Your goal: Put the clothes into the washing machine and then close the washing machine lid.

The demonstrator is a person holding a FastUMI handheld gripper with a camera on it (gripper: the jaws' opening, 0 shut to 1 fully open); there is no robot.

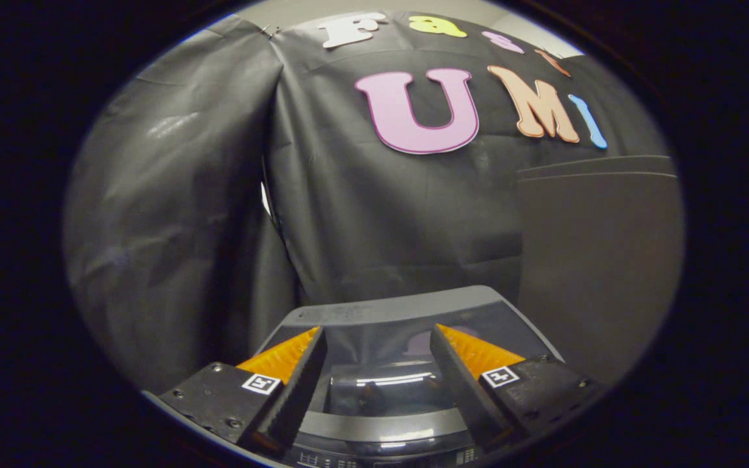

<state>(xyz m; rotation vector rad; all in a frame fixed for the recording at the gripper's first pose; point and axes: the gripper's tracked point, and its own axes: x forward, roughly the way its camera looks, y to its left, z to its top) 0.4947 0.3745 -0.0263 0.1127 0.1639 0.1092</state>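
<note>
Below the spread fingers, in the lower middle of the frame, sits the grey top-loading washing machine, its dark glossy lid seen through the gap between them. The hand-held gripper is spread wide and grips nothing; no clothes can be seen anywhere near it. I cannot tell for certain whether the lid is fully down, though it looks to lie flat, with reflections across its glass panel. At the right of the frame stands a plain dark grey panel, well apart from the fingers.

If the step in hand is closing or settling the lid, it would go best by lowering the fingers straight onto the lid's front edge and pressing evenly, keeping them spread so neither tip catches the rim. The machine lies directly under and just ahead of the fingertips, centred between them, so little sideways correction seems needed.
</note>
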